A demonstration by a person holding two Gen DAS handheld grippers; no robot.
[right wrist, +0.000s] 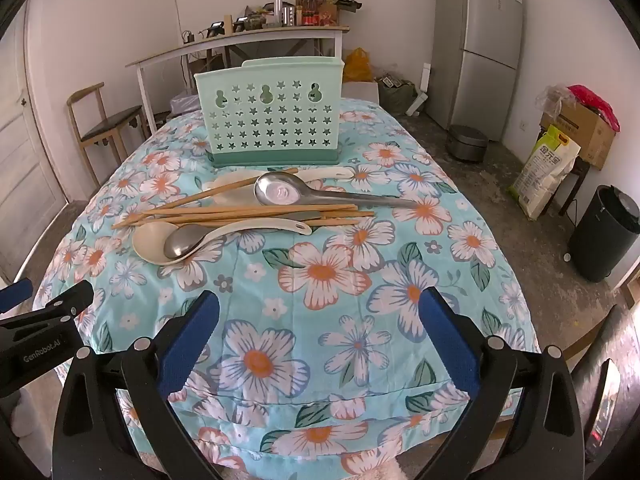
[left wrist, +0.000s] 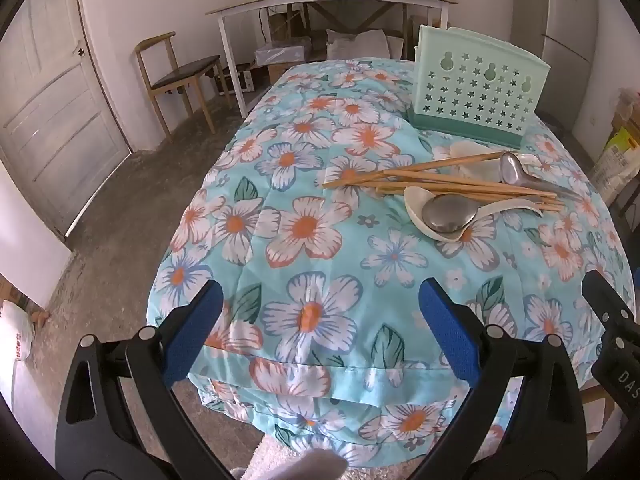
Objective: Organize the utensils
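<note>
The left gripper (left wrist: 320,328) had glossy black plastic arms shaped like curved clamps, each with a triangular cut-out and round silver rivets at the joints. Its fingers (left wrist: 192,332) wore textured blue pads. The right gripper (right wrist: 320,332) was built the same: black frame, silver rivets, blue pads (right wrist: 450,336). White lettering reading "GenRobot.AI" ran along one black body.

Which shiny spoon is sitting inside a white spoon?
The metal spoon closest to the claws; its bowl rests in the white spoon. The other metal spoon lies behind the chopsticks.
</note>
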